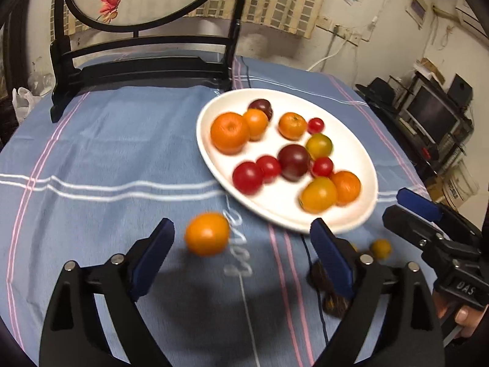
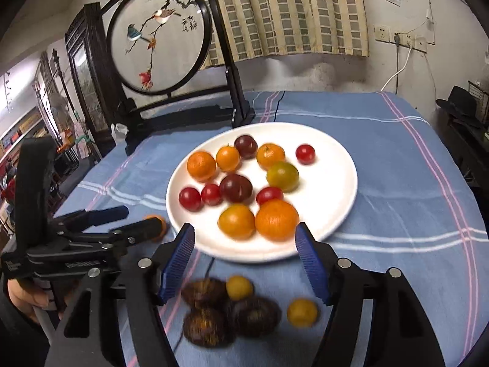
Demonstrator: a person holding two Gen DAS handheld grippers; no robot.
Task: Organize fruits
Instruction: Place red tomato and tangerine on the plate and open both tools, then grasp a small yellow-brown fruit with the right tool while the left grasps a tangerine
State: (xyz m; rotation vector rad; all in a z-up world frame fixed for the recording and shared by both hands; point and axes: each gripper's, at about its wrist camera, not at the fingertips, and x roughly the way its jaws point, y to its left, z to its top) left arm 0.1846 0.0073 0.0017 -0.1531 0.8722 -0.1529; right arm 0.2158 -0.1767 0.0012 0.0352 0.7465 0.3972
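A white plate (image 1: 275, 208) (image 2: 336, 183) on the blue cloth holds several fruits: orange, red, dark purple and yellow-green ones. My left gripper (image 1: 241, 226) is open, and a loose orange fruit (image 1: 207, 234) lies on the cloth between its fingers, untouched. In the right wrist view that orange fruit (image 2: 157, 226) is half hidden behind the left gripper (image 2: 139, 217). My right gripper (image 2: 244, 229) is open at the plate's near edge, gripping nothing. Beneath it lie three dark brown rough fruits (image 2: 253, 315) and two small yellow fruits (image 2: 239, 287). The right gripper (image 1: 406, 214) also shows at the right edge of the left wrist view.
A round embroidered screen (image 2: 159, 36) on a black stand (image 1: 137, 70) fills the table's back left, close behind the plate. A thin dark cable (image 1: 308, 253) runs across the cloth under the plate. The table edge (image 2: 476, 202) curves away on the right.
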